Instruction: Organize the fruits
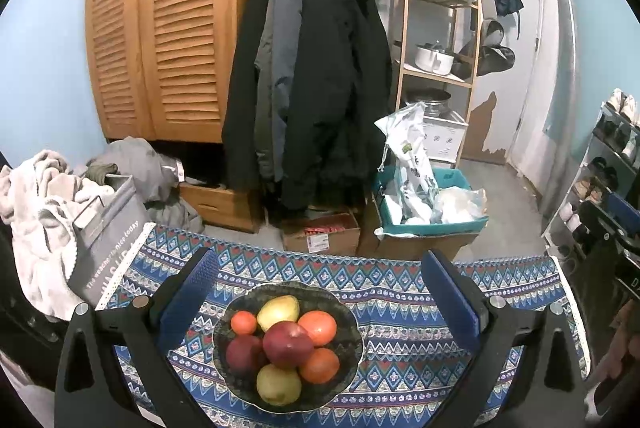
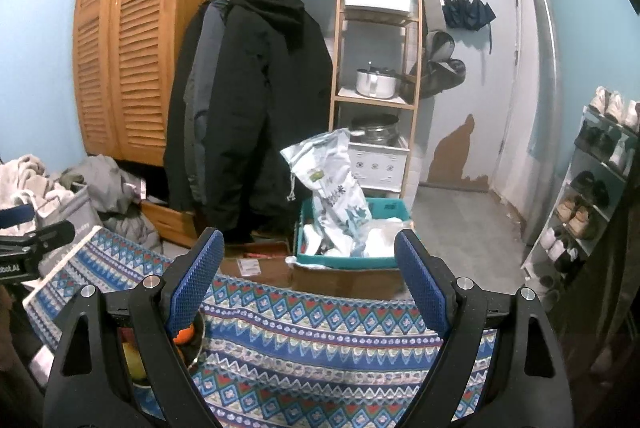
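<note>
A dark bowl (image 1: pixel 352 328) sits on the patterned tablecloth (image 1: pixel 400 292) and holds several fruits: a red apple (image 1: pixel 288 344) on top, a darker apple (image 1: pixel 244 354), two yellow pears (image 1: pixel 278 311), and oranges (image 1: pixel 318 327). My left gripper (image 1: pixel 318 282) is open and empty, its blue pads spread either side above the bowl. My right gripper (image 2: pixel 310 268) is open and empty over the cloth (image 2: pixel 320 340), right of the bowl (image 2: pixel 198 352), which is mostly hidden behind its left finger; an orange (image 2: pixel 185 336) and a pear (image 2: pixel 134 362) peek out.
Beyond the table's far edge are cardboard boxes (image 1: pixel 320 232), a teal bin (image 1: pixel 436 224) with bags, hanging coats (image 1: pixel 312 76), a wooden wardrobe (image 1: pixel 160 28) and a shelf rack (image 1: pixel 440 28). A laundry basket (image 1: pixel 108 228) stands left, a shoe rack (image 2: pixel 592 188) right.
</note>
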`<state>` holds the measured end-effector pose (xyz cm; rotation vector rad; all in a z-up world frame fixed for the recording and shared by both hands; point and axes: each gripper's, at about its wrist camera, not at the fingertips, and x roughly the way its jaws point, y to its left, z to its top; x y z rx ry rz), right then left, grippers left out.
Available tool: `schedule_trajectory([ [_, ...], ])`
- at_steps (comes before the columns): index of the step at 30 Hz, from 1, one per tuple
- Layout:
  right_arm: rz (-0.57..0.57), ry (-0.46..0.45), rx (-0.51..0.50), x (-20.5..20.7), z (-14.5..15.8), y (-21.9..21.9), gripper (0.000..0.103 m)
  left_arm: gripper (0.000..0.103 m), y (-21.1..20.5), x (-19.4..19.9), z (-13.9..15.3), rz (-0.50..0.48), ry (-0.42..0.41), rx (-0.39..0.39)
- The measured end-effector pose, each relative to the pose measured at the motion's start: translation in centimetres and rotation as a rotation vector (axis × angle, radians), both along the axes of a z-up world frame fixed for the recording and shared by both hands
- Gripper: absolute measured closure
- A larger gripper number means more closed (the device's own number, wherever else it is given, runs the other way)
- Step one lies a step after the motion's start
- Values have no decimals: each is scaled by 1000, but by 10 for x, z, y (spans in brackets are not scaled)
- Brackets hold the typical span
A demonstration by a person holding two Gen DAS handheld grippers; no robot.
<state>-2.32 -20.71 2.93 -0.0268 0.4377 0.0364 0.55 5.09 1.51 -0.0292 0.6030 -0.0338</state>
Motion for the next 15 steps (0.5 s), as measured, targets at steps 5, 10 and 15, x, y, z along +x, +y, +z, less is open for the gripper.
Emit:
schedule_trajectory([
  [5, -1, 6, 1, 2, -1, -1, 17, 1, -1, 1, -1, 4, 3, 5],
  [10, -1, 8, 2, 1, -2, -2, 17, 1, -2, 0, 1, 4, -3, 2],
  [15, -1, 10, -4, -1, -2, -1, 17, 1, -2, -1, 1, 8, -8, -3],
])
